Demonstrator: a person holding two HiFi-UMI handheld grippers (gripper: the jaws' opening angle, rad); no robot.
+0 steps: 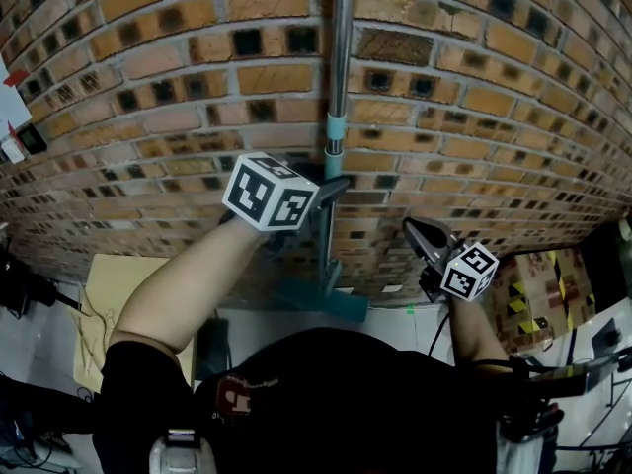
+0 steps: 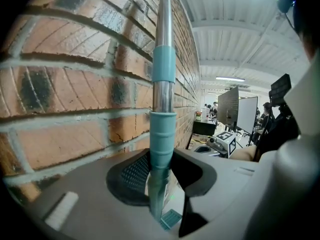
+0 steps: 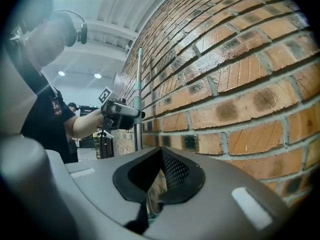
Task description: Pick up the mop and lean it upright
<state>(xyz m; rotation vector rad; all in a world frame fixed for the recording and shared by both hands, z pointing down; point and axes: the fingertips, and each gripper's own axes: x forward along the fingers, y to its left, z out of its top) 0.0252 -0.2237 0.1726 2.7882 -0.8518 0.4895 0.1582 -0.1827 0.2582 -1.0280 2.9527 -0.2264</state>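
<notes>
jaws of left gripper (image 2: 161, 174) clamped on mop (image 1: 339, 77) pole, centre frame. right gripper (image 3: 157, 179) jaws pressed together, empty, lower right. mop upright against brick wall (image 1: 494, 97), mop head (image 1: 331, 302) low centre. probably left: release, check it stands.

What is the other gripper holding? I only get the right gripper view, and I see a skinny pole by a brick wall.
Observer: In the left gripper view, the left gripper is shut on the mop handle, right on a teal sleeve.
Operator: Where's the bottom of the mop?
Observer: The head view shows a flat teal mop head down by the foot of the brick wall, under that gripper.
</notes>
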